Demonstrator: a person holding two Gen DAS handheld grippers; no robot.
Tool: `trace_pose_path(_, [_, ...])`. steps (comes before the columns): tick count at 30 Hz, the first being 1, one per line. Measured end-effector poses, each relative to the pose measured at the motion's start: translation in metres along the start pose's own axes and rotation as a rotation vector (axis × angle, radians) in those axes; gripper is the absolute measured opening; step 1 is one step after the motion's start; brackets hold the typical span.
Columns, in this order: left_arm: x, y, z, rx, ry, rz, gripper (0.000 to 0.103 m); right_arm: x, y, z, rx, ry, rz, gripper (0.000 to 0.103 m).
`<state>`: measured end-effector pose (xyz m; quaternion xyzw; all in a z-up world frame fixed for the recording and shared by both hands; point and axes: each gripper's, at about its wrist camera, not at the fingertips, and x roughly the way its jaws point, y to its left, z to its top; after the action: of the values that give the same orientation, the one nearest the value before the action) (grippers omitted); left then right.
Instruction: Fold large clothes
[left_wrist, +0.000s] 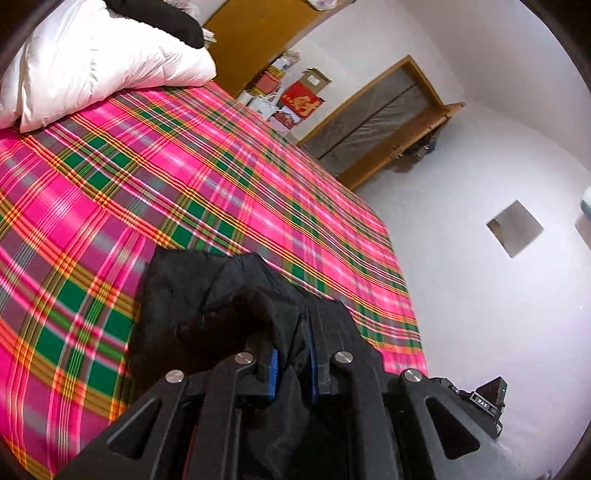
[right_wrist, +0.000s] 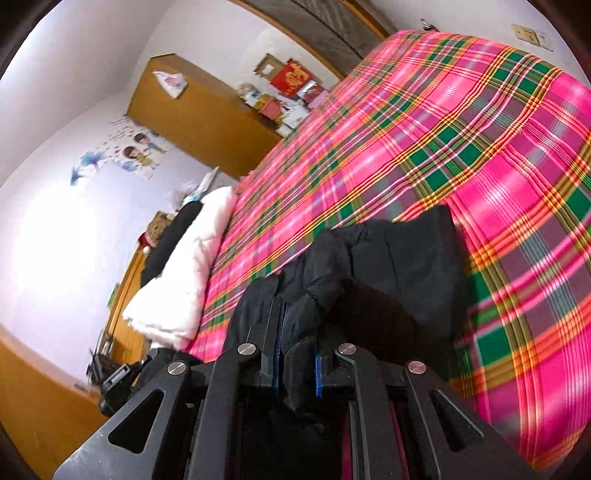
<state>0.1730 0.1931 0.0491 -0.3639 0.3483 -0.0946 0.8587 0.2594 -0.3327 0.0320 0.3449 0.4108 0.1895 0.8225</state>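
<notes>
Jaws on both sides are pinching cloth: the left gripper (left_wrist: 293, 373) has a fold of the black garment (left_wrist: 207, 295) bunched between its blue pads, and the right gripper (right_wrist: 297, 373) is doing the same on its own handful of that garment (right_wrist: 402, 258). Dark fabric fills the lower centre of each view and spills forward onto the bed (left_wrist: 147, 166), with its pink and green plaid cover stretching off to the upper part of the frame. A white pillow (left_wrist: 92, 62) sits at the upper left of the left view, well apart from the work.

Soft and limp, this one looks: it crumples and droops rather than holding any line, and it seems light, perhaps a thin jacket, though the dark cloth hides seams and edges. Thin weave like that may slip, so the better hold is likely on a hem or a doubled seam, gripped deep, with the two holds spread wide to pull the piece flat.
</notes>
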Motion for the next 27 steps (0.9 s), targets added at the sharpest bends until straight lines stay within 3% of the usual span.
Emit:
trace_pose_path(6, [0.058,0.026,0.023,-0.047,0.003,0.046,0.014,0.054,-0.014,0.033,-0.008,0.056,-0.087,0.013])
trace_pose_path(12, [0.104,0.046,0.016,-0.076,-0.013,0.086,0.018,0.111,-0.037,0.041,-0.012,0.137,-0.191,0.014])
trace_pose_path(19, [0.112,0.058,0.017,-0.098,-0.028,0.084,0.024,0.118,-0.045,0.040,0.011,0.138,-0.190,0.020])
trace_pose_path(23, [0.091,0.051,0.026,-0.085,-0.071,0.068,0.030,0.099,-0.030,0.044,-0.020,0.104,-0.180,0.036])
trace_pose_path(25, [0.080,0.053,0.030,-0.110,-0.102,0.056,0.043,0.087,-0.022,0.048,-0.019,0.079,-0.161,0.049])
trace_pose_path(27, [0.073,0.057,0.033,-0.145,-0.118,0.049,0.049,0.075,-0.012,0.052,-0.021,0.055,-0.146,0.060])
